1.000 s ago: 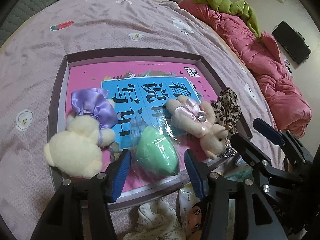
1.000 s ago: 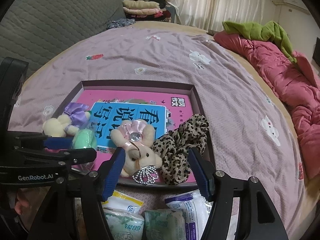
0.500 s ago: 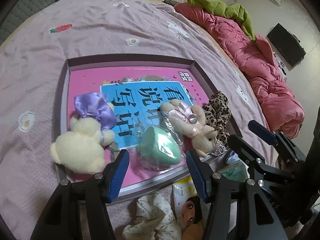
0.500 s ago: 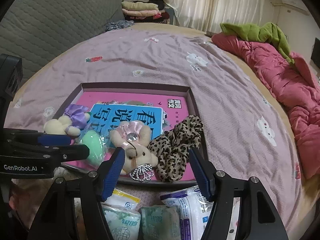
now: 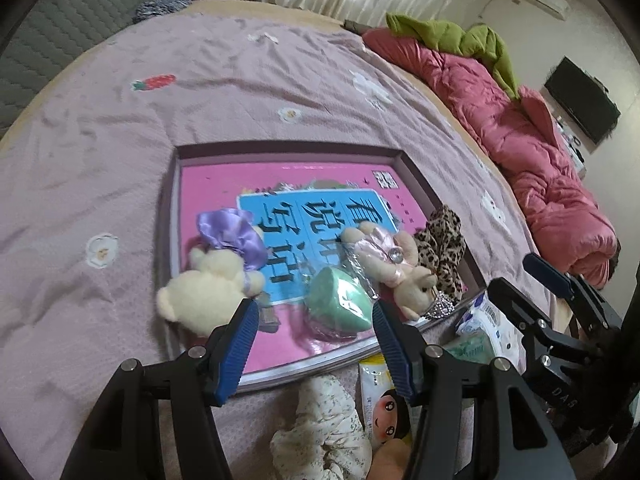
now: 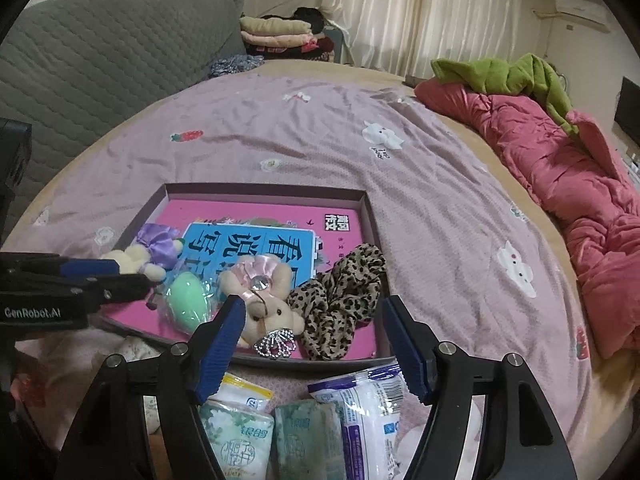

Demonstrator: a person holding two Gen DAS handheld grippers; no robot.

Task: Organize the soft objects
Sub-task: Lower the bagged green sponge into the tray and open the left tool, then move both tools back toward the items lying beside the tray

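Both wrist views: tray, obliquely downward

Left tool and right tool angled downward, jaws apart, empty.

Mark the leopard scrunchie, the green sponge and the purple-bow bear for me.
leopard scrunchie (image 6: 340, 300), right wrist view, middle folds.
green sponge (image 5: 336, 300), left wrist view, wrapped body.
purple-bow bear (image 5: 204, 288), left wrist view, cream head.

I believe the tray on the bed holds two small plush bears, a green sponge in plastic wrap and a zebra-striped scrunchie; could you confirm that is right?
Not quite: the scrunchie is leopard-print, not zebra-striped, as the right wrist view shows. The rest stands: the tray holds two plush bears and the wrapped green sponge.
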